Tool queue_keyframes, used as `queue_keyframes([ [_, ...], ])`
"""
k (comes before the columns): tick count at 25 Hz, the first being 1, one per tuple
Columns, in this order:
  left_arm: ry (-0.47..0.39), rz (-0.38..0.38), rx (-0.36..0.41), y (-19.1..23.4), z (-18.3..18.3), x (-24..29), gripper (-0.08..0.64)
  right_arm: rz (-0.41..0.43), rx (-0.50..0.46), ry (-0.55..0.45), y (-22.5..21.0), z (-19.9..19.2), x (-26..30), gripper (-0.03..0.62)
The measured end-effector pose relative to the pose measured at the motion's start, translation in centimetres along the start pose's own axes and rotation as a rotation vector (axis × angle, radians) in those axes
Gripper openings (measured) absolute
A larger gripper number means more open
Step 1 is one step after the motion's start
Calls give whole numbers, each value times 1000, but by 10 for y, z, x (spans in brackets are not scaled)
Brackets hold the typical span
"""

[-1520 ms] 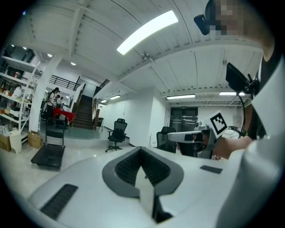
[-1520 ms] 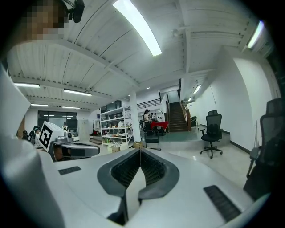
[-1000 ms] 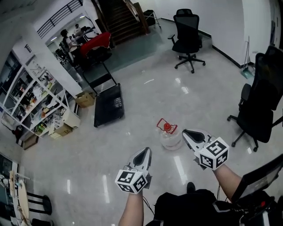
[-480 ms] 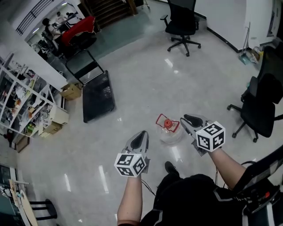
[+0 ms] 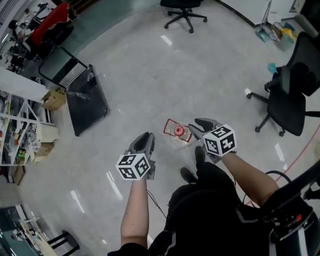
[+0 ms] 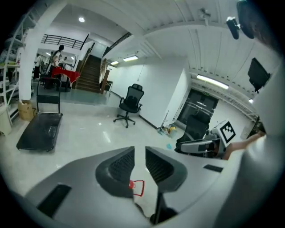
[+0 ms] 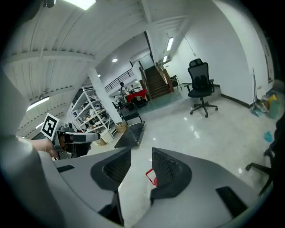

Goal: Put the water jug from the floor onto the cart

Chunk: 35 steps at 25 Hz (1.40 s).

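The jug (image 5: pixel 176 135) stands upright on the pale, glossy floor (image 5: pixel 150 65), right in front of the person's shoes (image 5: pixel 189 175). It is a clear jug with a red cap and a red wire handle around its top. Nothing holds it.

The right hand-held gripper (image 5: pixel 196 125) is low over the floor, its tips just beside the jug on the jug's right. Its jaws have just been opening and now stand well apart. In the right gripper view nothing sits between the pads; only a corner of the red handle shows past the gap, lower down.

The left hand-held gripper (image 5: pixel 144 138) is on the jug's other side, near it but clearly apart from it. Its jaws have also just been opening, though only a narrow slit separates them. In the left gripper view the slit is empty, and the red handle shows beyond and below it. So the jug lies between the two tools, closer to the right one.

The cart (image 5: pixel 86 100), a flat black platform with an upright push bar, stands well apart from the jug, up and to the left in the head view, with nothing on its deck. A cardboard box (image 5: pixel 54 99) and open shelves (image 5: pixel 20 135) are beside it. One black office chair (image 5: pixel 295 95) stands off to the right, another (image 5: pixel 184 7) at the far end of the floor.
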<state>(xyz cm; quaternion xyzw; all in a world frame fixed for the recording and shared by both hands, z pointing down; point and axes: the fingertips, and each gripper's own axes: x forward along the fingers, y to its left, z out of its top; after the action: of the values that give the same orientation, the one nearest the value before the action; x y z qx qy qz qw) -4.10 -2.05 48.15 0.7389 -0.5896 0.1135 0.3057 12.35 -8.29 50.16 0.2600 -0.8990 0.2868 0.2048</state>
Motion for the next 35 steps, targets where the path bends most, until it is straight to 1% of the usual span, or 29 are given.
queue_keyframes([
  [3,125,15,-9,28,-27,47,54,4,49,99,-26,-33,44,143],
  [4,160,12,-26,35,-37,64,55,-3,52,138,-38,-47,57,146],
  [5,191,8,-45,40,-48,82,75,-10,59,176,-51,-63,68,146],
  [7,248,10,-59,52,-73,117,80,-23,105,244,-75,-95,87,149],
  [10,334,19,-58,80,-112,160,80,-47,219,319,-100,-145,114,152],
  [13,424,-1,-78,105,-155,198,85,-102,329,378,-125,-193,138,153],
  [15,493,-34,-67,114,-187,218,123,-141,416,405,-135,-224,145,155],
  [17,555,-65,-56,122,-213,236,160,-170,522,403,-142,-247,151,161],
  [19,615,-97,-47,129,-236,249,166,-174,587,379,-145,-261,160,170],
  [20,640,-114,-40,131,-246,255,181,-169,593,368,-146,-266,165,176],
  [23,694,-134,-34,140,-268,273,186,-172,606,367,-155,-278,184,176],
  [26,738,-134,-58,145,-286,279,186,-191,634,408,-159,-292,193,176],
  [28,751,-146,-57,144,-294,281,186,-200,637,417,-162,-295,195,173],
  [30,758,-166,-54,141,-300,281,184,-195,649,411,-162,-295,195,135],
  [31,759,-172,-49,141,-302,281,165,-189,665,406,-161,-295,196,110],
  [32,758,-176,-45,141,-304,280,76,-184,685,399,-160,-295,197,103],
  [33,755,-182,-50,142,-305,280,43,-181,704,389,-160,-294,198,97],
  [35,750,-195,-87,141,-304,277,41,-172,720,372,-158,-288,200,92],
])
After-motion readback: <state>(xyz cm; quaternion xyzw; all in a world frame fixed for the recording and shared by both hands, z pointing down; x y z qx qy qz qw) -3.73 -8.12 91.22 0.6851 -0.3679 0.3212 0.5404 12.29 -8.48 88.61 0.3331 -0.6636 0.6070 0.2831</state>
